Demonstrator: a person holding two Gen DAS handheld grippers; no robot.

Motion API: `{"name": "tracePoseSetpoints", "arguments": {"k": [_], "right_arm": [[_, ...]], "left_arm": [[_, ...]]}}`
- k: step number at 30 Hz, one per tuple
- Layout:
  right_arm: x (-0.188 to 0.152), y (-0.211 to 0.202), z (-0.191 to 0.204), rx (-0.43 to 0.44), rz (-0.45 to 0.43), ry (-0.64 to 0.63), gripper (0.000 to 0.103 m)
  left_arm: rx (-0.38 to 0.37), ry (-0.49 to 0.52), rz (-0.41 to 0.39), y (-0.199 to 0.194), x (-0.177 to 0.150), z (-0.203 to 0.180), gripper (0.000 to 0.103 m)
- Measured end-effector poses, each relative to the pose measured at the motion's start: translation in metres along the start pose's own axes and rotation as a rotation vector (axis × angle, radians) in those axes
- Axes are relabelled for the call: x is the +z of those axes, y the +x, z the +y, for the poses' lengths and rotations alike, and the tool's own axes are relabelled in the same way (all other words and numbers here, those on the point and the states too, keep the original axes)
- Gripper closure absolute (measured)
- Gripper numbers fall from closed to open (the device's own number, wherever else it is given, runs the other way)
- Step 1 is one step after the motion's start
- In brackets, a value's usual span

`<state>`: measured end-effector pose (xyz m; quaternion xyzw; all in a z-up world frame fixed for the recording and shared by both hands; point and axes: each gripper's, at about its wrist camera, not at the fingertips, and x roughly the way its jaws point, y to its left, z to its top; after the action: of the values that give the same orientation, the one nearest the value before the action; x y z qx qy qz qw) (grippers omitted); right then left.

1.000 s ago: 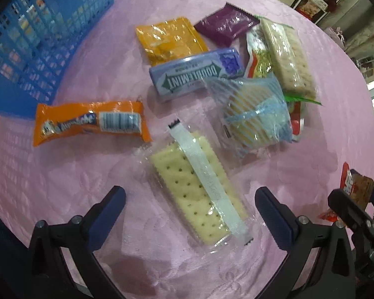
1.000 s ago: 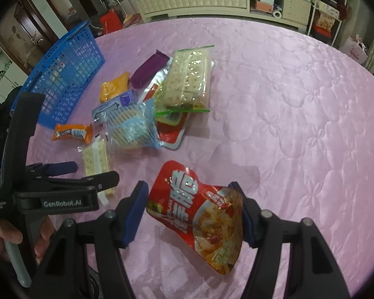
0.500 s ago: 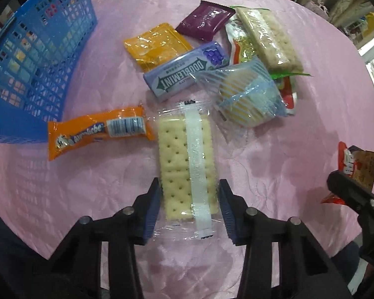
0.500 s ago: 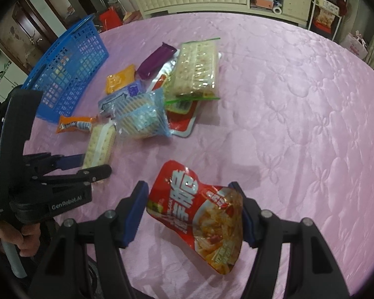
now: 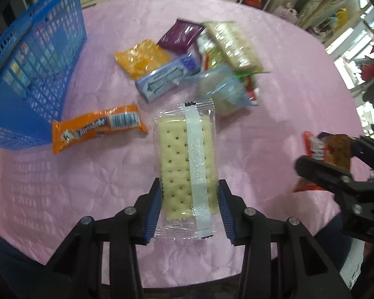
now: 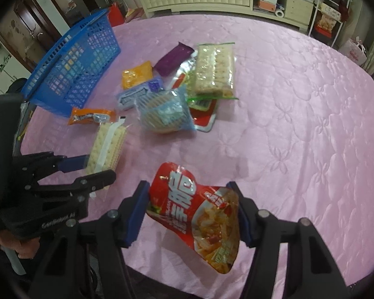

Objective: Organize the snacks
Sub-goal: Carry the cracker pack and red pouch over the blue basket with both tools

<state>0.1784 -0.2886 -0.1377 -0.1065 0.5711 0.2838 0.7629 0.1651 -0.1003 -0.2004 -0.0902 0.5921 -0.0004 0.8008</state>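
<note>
My left gripper (image 5: 189, 208) is shut on a clear-wrapped cracker pack (image 5: 187, 159) and holds it over the pink table; the pack also shows in the right wrist view (image 6: 107, 147). My right gripper (image 6: 190, 215) is shut on a red snack pouch (image 6: 197, 211), held above the table's near side; the pouch shows at the right of the left wrist view (image 5: 324, 152). The blue basket (image 5: 30, 69) stands at the far left, also in the right wrist view (image 6: 74, 67).
Loose snacks lie mid-table: an orange bar (image 5: 97, 127), a yellow packet (image 5: 142, 58), a purple packet (image 5: 182, 35), a gum pack (image 5: 167, 77), a blue-wrapped round biscuit pack (image 5: 224, 91) and a long cracker pack (image 5: 233, 46). Pink cloth (image 6: 299, 124) lies to the right.
My left gripper closed on the cracker pack, which turned to lie straight along the fingers, and lifted it. My right gripper kept hold of the red pouch, nearly still.
</note>
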Motion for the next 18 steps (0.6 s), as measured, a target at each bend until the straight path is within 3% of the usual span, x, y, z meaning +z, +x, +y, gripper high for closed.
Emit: {"name": "tracePoseSetpoints", "arguments": {"k": [5, 18], "right_arm": [[0.003, -0.013, 0.016, -0.002, -0.016, -0.001, 0.037], [0.027, -0.057, 0.074, -0.013, -0.121, -0.023, 0.037]], "left_arm": [[-0.030, 0.031, -0.051, -0.033, -0.001, 0.001, 0.063], [-0.021, 0.102, -0.209, -0.117, 0.010, 0.037, 0.063]]}}
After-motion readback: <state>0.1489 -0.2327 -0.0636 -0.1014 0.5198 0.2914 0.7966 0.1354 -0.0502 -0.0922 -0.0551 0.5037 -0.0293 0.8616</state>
